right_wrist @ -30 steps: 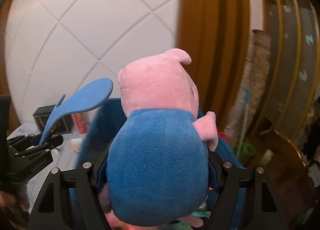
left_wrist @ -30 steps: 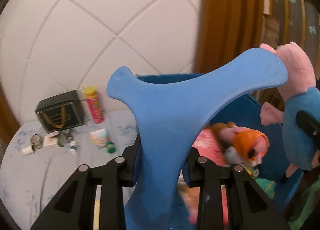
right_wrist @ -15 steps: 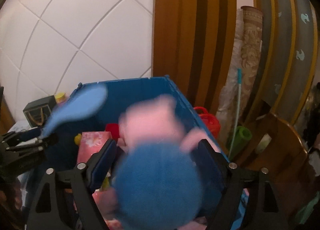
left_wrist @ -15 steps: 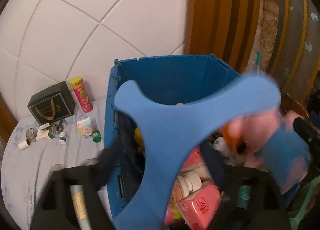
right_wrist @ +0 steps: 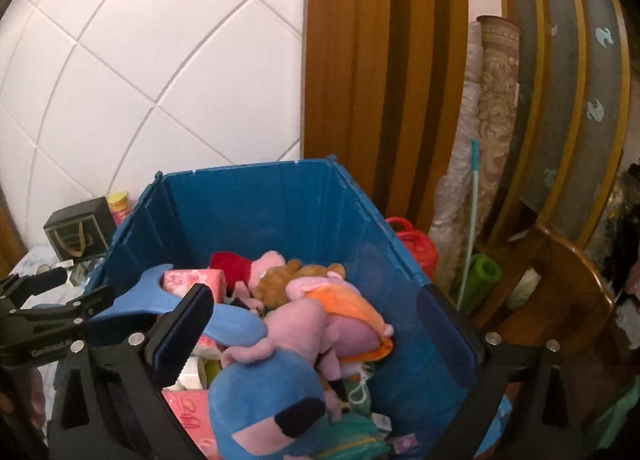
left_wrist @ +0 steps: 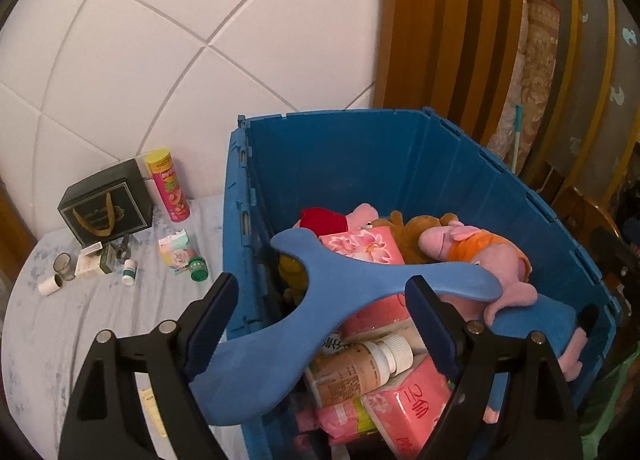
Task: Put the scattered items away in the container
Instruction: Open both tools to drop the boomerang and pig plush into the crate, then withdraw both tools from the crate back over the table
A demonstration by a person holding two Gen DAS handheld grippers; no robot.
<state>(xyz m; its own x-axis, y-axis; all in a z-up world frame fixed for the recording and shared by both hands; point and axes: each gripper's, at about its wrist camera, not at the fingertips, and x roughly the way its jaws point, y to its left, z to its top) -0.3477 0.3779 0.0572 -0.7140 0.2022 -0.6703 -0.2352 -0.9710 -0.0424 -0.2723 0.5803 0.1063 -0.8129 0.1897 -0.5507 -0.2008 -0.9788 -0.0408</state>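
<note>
A blue crate (left_wrist: 340,152) holds plush toys, pink tissue packs (left_wrist: 360,244) and a bottle (left_wrist: 360,364); it also shows in the right wrist view (right_wrist: 280,196). A blue three-armed toy (left_wrist: 332,296) lies across the crate's left rim between my left fingers, loose. My left gripper (left_wrist: 320,300) is open above it. My right gripper (right_wrist: 316,324) is open over the crate. A pink plush in a blue shirt (right_wrist: 264,396) lies in the crate below it, free of the pads. The left gripper (right_wrist: 52,300) shows at the left in the right wrist view.
Left of the crate, on a pale blue cloth (left_wrist: 60,324), stand a black gift box (left_wrist: 106,212), a pink snack can (left_wrist: 168,186), small bottles (left_wrist: 129,270) and a green-capped item (left_wrist: 198,270). Wooden panels (right_wrist: 400,80), rolled rugs (right_wrist: 496,132) and a red can (right_wrist: 416,244) stand right of the crate.
Both grippers tilted down over the crate and opened. The blue-shirted pink plush dropped from the right gripper into the crate. The blue three-armed toy dropped from the left gripper onto the crate's contents.
</note>
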